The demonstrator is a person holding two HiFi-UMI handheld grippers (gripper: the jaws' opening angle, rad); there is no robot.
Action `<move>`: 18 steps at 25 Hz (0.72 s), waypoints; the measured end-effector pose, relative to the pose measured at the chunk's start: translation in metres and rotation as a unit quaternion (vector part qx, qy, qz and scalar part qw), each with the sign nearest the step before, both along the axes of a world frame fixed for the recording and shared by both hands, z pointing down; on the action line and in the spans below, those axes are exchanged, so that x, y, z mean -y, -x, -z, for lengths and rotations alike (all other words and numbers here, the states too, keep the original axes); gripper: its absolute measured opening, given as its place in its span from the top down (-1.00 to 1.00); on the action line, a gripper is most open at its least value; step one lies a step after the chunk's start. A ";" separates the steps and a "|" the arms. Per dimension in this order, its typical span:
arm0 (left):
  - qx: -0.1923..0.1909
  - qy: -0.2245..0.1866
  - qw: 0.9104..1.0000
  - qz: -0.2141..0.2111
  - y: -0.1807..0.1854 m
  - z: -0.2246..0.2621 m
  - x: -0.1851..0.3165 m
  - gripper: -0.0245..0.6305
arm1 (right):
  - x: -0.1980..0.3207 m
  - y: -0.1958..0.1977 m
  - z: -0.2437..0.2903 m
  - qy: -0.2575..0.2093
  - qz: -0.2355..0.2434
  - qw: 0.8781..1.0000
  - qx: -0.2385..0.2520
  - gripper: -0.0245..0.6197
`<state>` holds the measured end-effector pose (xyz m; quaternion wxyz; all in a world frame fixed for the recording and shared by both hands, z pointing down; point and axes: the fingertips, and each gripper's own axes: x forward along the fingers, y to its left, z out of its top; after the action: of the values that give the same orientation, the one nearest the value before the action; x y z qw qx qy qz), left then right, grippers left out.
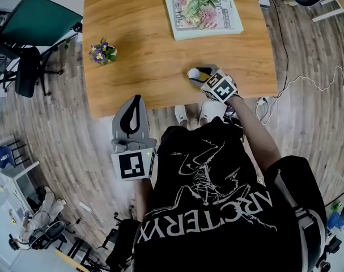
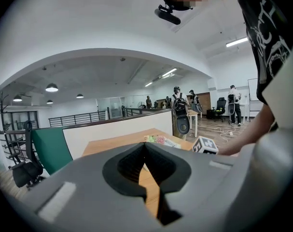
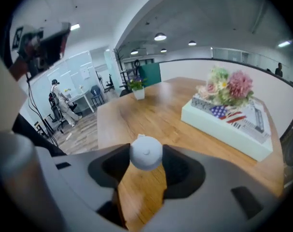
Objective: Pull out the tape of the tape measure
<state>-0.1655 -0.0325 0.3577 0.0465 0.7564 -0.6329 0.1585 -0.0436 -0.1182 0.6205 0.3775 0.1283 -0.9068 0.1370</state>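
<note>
Item: tape measure (image 3: 146,152), small, round, white. Location: near right part of the wooden worktop (image 1: 137,50), close to its near edge.
Right hand-held gripper (image 1: 200,72): clenched on the tape measure, one pad on each side.
Left hand-held gripper (image 1: 135,100): jaws pressed together, nothing between them, held off the worktop's near edge.
Also on worktop: flowered box (image 1: 203,13), far right; potted flowers (image 1: 102,53), left.

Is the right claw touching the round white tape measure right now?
Touching. The right gripper view shows the right claw closed on the round white tape measure, with a jaw pressing on each of its sides.
</note>
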 end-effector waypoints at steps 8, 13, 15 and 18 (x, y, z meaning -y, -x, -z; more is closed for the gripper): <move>-0.039 -0.022 0.994 -0.105 -0.045 0.009 0.032 0.88 | 0.014 -0.029 0.142 -0.049 0.022 0.992 0.114 0.27; -0.153 -0.022 0.970 -0.188 -0.083 0.017 0.050 0.11 | -0.010 -0.039 0.209 -0.062 0.091 0.982 0.150 0.27; -0.153 -0.029 0.964 -0.215 -0.097 0.020 0.055 -0.35 | -0.023 -0.041 0.227 -0.059 0.127 0.978 0.157 0.26; -0.147 -0.035 0.959 -0.241 -0.114 0.022 0.058 -0.66 | -0.040 -0.044 0.247 -0.048 0.166 0.971 0.167 0.26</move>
<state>-0.0517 -0.0905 0.3361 0.0732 0.9027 -0.4230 0.0301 0.0005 -0.0786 0.3730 0.2315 -0.0309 -0.9711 0.0479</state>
